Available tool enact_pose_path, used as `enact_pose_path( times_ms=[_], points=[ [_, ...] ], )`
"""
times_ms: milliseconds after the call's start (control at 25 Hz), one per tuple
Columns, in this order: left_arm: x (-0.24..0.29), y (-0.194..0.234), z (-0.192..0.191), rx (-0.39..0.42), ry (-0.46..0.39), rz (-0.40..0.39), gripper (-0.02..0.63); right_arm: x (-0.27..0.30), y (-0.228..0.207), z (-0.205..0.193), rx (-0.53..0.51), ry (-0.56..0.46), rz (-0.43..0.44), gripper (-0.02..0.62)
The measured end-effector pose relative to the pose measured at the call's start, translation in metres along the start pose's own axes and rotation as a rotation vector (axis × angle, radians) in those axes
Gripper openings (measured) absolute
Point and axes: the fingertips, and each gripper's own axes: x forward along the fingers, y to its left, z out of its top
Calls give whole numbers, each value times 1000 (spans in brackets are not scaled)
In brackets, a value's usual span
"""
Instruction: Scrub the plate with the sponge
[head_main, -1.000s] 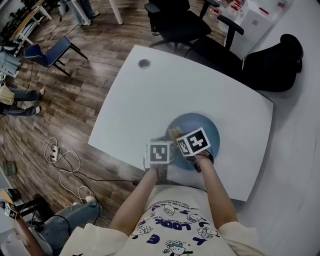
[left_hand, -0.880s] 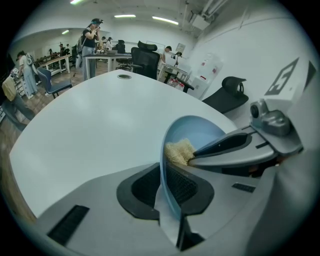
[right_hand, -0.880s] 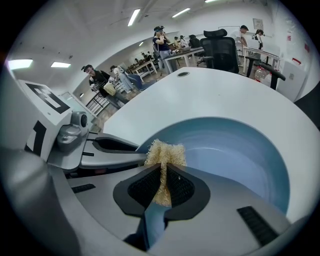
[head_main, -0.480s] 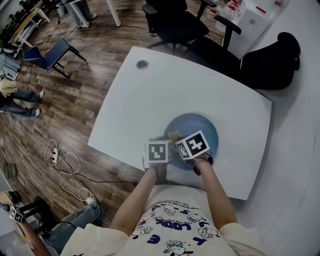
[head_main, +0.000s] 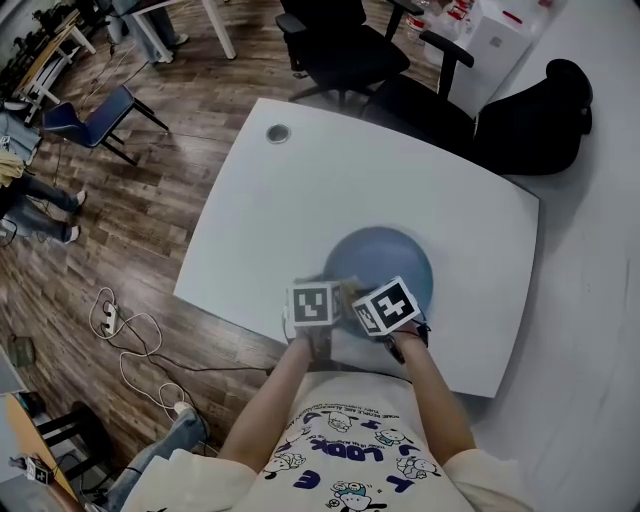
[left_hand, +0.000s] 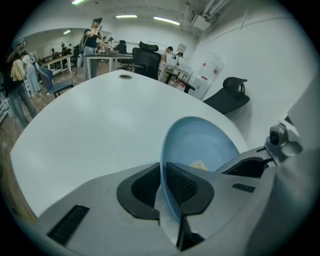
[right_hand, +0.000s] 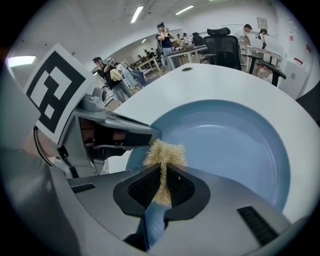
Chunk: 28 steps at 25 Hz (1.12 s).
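Observation:
A pale blue plate (head_main: 385, 258) lies on the white table (head_main: 300, 200) close to its near edge. My left gripper (left_hand: 162, 187) is shut on the plate's (left_hand: 200, 145) near-left rim, which runs edge-on between the pads. My right gripper (right_hand: 162, 185) is shut on a tan fibrous sponge (right_hand: 164, 156), whose tuft rests on the plate's (right_hand: 230, 145) inner surface near the left rim, right beside the left gripper (right_hand: 105, 135). In the head view both marker cubes (head_main: 313, 303) (head_main: 385, 305) hide the jaws and most of the sponge.
A round cable grommet (head_main: 278, 132) sits at the table's far corner. Black office chairs (head_main: 345, 40) stand beyond the table, a dark bag (head_main: 545, 110) to the right. Cables (head_main: 125, 330) lie on the wood floor. People stand at distant desks (right_hand: 165, 37).
The right gripper with the sponge has slid a little toward the near-left of the plate, beside the left gripper. The left gripper has kept its hold in place.

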Motion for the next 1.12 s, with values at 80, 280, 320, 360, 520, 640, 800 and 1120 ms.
enact_pose_path(
  times_ms=[80,280,320,360,520,640,800,1120],
  points=[
    [-1,-1,1,7,3,2,43,-1,1,-4,-4,3,-3,46],
    [-2,1,1,19,3,18,44,-4,3,-10,-15,10,-7,46],
    [-2,1,2,23,1,16,44,-4,3,-12,-18,14,-8,46],
    [-2,1,2,26,-2,14,44,-5,3,-13,-21,18,-10,46],
    [-2,-1,1,34,2,7,44,-7,2,-20,-27,32,-8,46],
    [-5,0,4,49,4,24,44,-11,1,-27,-26,46,-6,46],
    [-6,1,8,67,-3,35,44,-17,-3,-33,-22,59,-8,46],
    [-7,2,8,88,-3,32,47,-26,-12,-47,-6,78,-20,46]
  ],
)
